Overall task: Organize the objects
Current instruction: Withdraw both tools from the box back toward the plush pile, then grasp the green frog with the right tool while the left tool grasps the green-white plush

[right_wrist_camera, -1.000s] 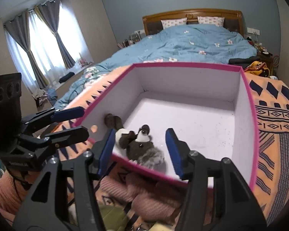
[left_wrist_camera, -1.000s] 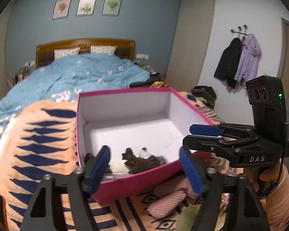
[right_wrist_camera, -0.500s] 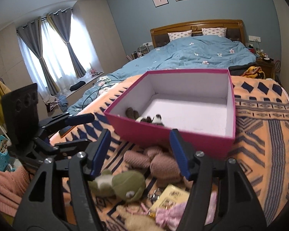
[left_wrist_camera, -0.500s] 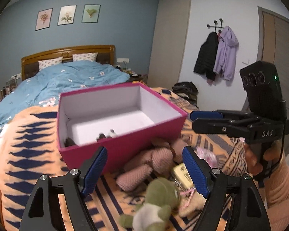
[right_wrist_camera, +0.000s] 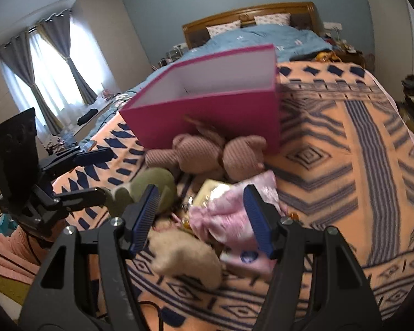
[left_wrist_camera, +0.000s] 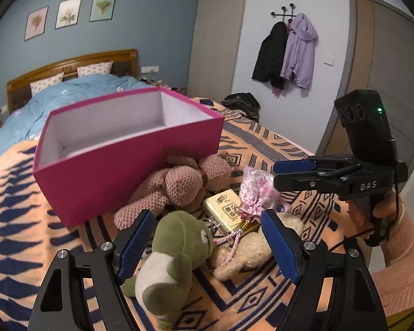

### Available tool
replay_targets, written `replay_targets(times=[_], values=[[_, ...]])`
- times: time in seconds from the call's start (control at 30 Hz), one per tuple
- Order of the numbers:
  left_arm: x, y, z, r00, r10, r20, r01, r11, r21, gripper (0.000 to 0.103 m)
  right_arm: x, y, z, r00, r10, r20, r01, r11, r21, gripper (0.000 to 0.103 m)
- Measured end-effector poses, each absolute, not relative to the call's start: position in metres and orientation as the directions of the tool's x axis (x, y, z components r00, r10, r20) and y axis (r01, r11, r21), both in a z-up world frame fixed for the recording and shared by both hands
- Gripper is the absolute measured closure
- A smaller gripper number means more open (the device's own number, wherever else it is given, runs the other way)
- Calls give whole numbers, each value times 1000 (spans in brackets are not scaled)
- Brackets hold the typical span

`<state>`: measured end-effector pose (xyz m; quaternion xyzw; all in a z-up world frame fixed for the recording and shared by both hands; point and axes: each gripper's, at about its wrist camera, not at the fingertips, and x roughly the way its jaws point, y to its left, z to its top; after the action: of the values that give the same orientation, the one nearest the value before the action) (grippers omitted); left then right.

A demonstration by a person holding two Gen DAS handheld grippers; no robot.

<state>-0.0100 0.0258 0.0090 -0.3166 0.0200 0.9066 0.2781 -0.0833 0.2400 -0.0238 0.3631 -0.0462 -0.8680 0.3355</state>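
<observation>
A rigid magenta cardboard box (left_wrist_camera: pixel 129 165) with a plain white lining sits open-topped on a bed covered by an orange blanket (left_wrist_camera: pixel 262 149) woven with navy diamonds and stripes. Against the box's near wall lies a heap of soft things: a pink waffle-knit plush toy (left_wrist_camera: pixel 179 182), limp and lumpy; a green plush toy (left_wrist_camera: pixel 179 242) of smooth short pile with a pale belly; a cream fleecy plush toy (left_wrist_camera: pixel 251 248); a flat, glossy gold packet (left_wrist_camera: pixel 226 209) with printed lettering; and a crinkled pink satin pouch (left_wrist_camera: pixel 255 193) with a twisted cord.

The left gripper (left_wrist_camera: pixel 207 245) has its blue ribbed pads spread wide, and the green toy's head lies between them without being pressed. In the right wrist view, which is blurred, the right gripper (right_wrist_camera: pixel 204 218) hovers over the pink pouch (right_wrist_camera: pixel 231 215), which shows between the pads; its jaws have just been opening and stand apart, pinching nothing. The box (right_wrist_camera: pixel 207 115) lies just beyond the heap, ahead of both grippers. A person's hand (left_wrist_camera: pixel 383 209) in a pink knitted sleeve holds the right gripper's handle.
</observation>
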Motion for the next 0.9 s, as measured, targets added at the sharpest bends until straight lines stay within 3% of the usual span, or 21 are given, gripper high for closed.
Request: replay_targets(times=[0.23,0.9], values=[[-13,5,-4,-655,446,-610,-444,-880,-167,21,-86,215,-21,-480,-649,-591,598,-734,320,38],[11,-23,-21,-595,443,-671,-384,-890,-247,21,-109,129,-38,-313,-639,-703,685,-664,299,38]])
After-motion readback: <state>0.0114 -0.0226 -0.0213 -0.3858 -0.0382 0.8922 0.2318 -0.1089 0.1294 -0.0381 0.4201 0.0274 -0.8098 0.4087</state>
